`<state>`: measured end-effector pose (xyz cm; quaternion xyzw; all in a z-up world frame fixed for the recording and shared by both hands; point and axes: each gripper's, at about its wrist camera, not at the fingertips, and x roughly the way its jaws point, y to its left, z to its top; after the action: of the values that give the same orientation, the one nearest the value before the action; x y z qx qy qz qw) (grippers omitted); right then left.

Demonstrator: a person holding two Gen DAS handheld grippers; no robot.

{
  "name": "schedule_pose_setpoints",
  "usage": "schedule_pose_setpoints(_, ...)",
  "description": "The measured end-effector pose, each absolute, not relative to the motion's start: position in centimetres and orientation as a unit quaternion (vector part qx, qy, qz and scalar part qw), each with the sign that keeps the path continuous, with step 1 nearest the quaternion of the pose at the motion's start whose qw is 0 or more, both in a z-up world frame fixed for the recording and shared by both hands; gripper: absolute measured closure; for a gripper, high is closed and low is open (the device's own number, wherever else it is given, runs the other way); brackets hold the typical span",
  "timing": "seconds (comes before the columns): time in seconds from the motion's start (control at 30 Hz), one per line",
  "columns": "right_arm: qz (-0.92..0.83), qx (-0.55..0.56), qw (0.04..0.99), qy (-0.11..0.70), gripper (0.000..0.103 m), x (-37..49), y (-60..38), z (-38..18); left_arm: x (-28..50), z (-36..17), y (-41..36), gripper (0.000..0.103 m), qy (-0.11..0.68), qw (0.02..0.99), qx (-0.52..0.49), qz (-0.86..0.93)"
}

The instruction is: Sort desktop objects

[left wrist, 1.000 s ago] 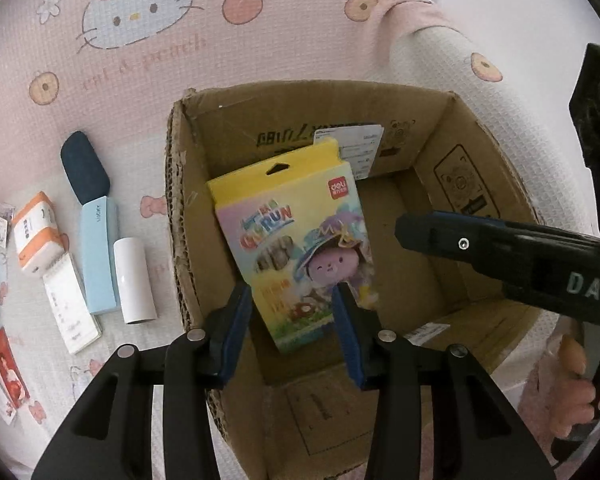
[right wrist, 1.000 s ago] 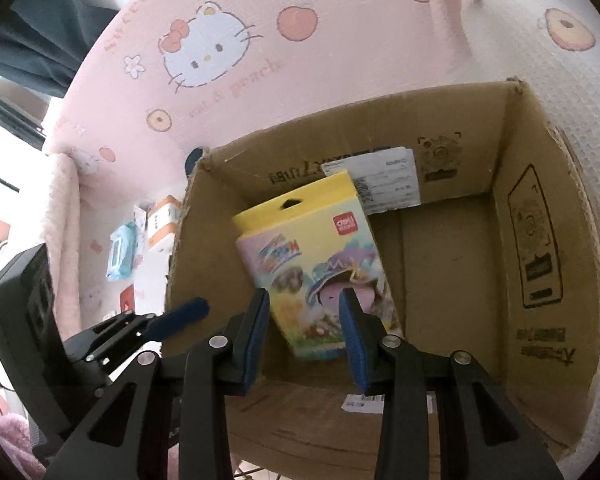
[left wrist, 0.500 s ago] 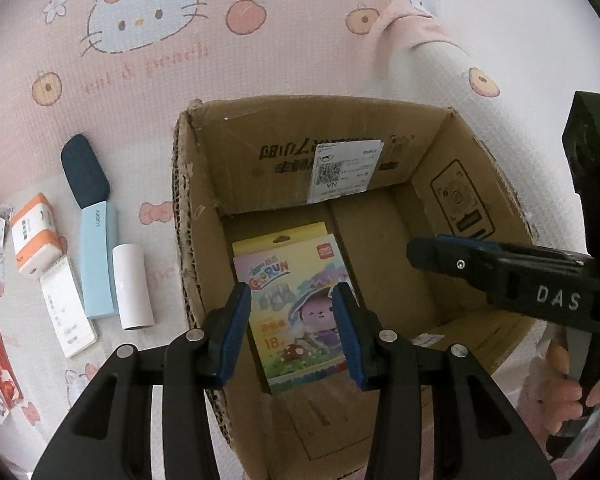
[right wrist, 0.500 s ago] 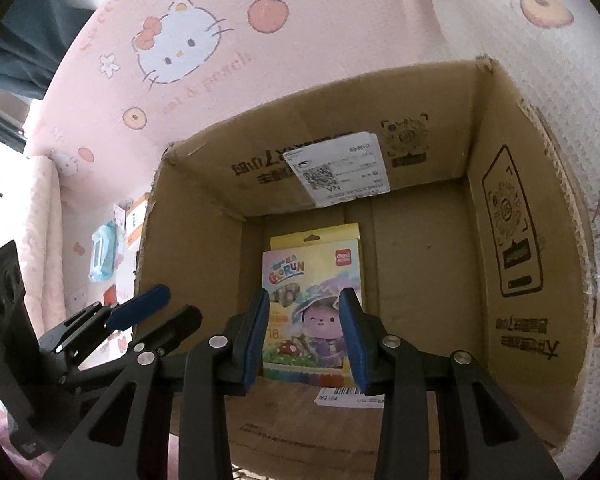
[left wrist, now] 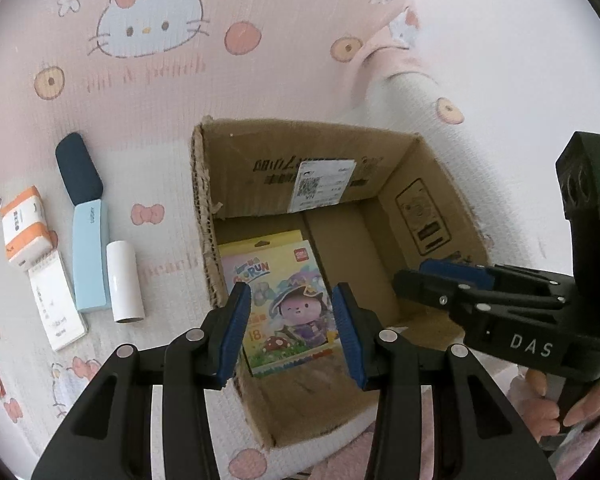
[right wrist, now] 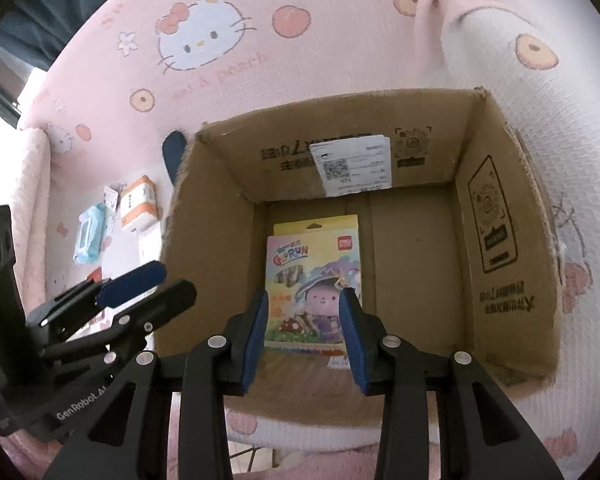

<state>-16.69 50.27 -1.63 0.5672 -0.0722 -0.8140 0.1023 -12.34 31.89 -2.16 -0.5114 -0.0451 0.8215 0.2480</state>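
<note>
A yellow crayon pack (left wrist: 278,300) with a cartoon witch lies flat on the floor of an open cardboard box (left wrist: 236,168). It also shows in the right wrist view (right wrist: 314,280), inside the box (right wrist: 512,248). My left gripper (left wrist: 292,326) is open and empty, above the box's near left corner. My right gripper (right wrist: 303,330) is open and empty, above the box's near edge. Each gripper shows in the other's view, the right one (left wrist: 452,276) over the box's right side, the left one (right wrist: 140,280) left of the box.
Left of the box on the pink Hello Kitty cloth lie a white roll (left wrist: 125,282), a light blue case (left wrist: 90,256), a dark blue case (left wrist: 78,168), a notepad (left wrist: 56,306), an orange-white box (left wrist: 24,226) and a wipes pack (right wrist: 90,234).
The crayon pack left my grippers and dropped flat onto the box floor. Both grippers have pulled back and up from the box.
</note>
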Motion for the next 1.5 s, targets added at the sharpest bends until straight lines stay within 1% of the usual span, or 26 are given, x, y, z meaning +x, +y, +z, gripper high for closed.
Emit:
schedule_pose_setpoints(0.37,-0.833,0.546,0.092,-0.024,0.069,-12.9,46.0,2.5,-9.8,1.8,27.9,0.056,-0.065,0.296,-0.457,0.836)
schedule_pose_setpoints(0.6,-0.837,0.537,0.100,-0.011,0.069,-11.9,42.2,3.8,-9.2,2.6,23.7,0.056,-0.074,0.293,-0.447,0.842)
schedule_pose_setpoints(0.97,-0.827,0.546,0.130,-0.003,0.069,-12.0,35.0,2.3,-9.4,0.2,14.2,0.056,-0.077,0.246,-0.455,0.852)
schedule_pose_setpoints(1.23,-0.808,0.561,0.181,0.008,0.069,-13.0,26.0,-0.3,-10.3,-2.3,4.1,0.056,-0.105,0.191,-0.475,0.852)
schedule_pose_setpoints(1.5,-0.774,0.579,0.254,0.035,0.069,-14.6,16.3,-2.6,-10.4,-4.0,-5.4,0.056,-0.147,0.120,-0.476,0.859)
